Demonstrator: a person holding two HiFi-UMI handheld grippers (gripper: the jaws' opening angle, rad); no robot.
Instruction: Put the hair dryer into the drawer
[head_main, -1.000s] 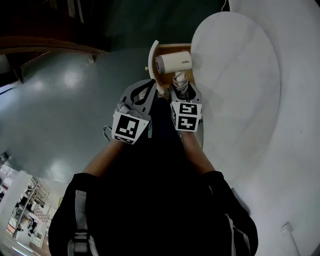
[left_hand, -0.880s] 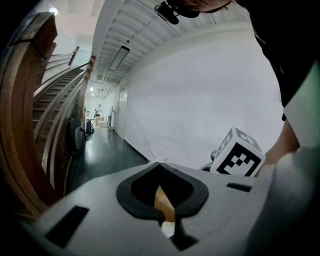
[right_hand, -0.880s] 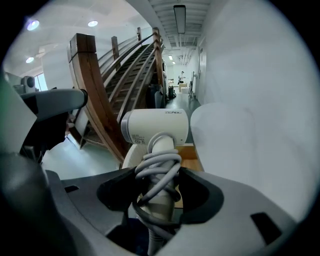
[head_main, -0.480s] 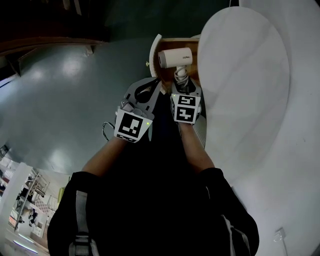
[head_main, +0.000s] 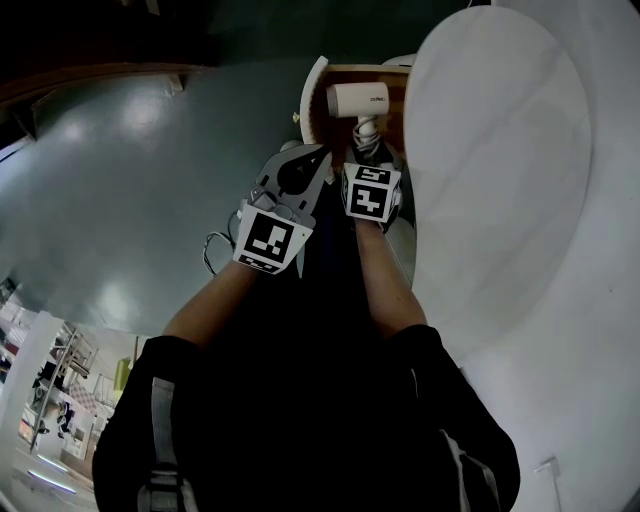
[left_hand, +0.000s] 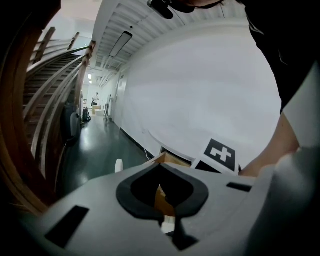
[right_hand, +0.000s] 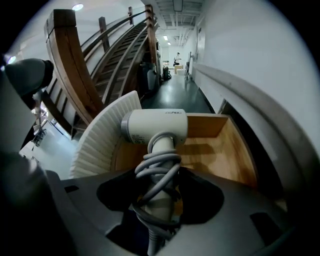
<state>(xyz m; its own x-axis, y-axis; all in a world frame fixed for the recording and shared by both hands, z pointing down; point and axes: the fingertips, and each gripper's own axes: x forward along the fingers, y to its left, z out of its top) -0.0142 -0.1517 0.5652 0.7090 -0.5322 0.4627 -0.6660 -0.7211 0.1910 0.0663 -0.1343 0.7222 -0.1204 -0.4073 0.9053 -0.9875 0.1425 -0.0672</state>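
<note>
Right claw (right_hand: 159, 200) pinches the cord-wrapped handle of the white hair dryer (right_hand: 155, 127), held over the wooden drawer (right_hand: 220, 150).

Both arms reach forward side by side, bare below dark sleeves; the left forearm (head_main: 205, 303) angles in from the left, and the right forearm (head_main: 385, 285) runs straighter; the left gripper (head_main: 320, 152) points shallowly downward, its jaws together at the tips with nothing between them; the right gripper (head_main: 366, 152) tips steeply downward just beside it, its jaws clamped on the cord-wrapped handle of the dryer (right_hand: 155, 127); both marker cubes face up.
</note>
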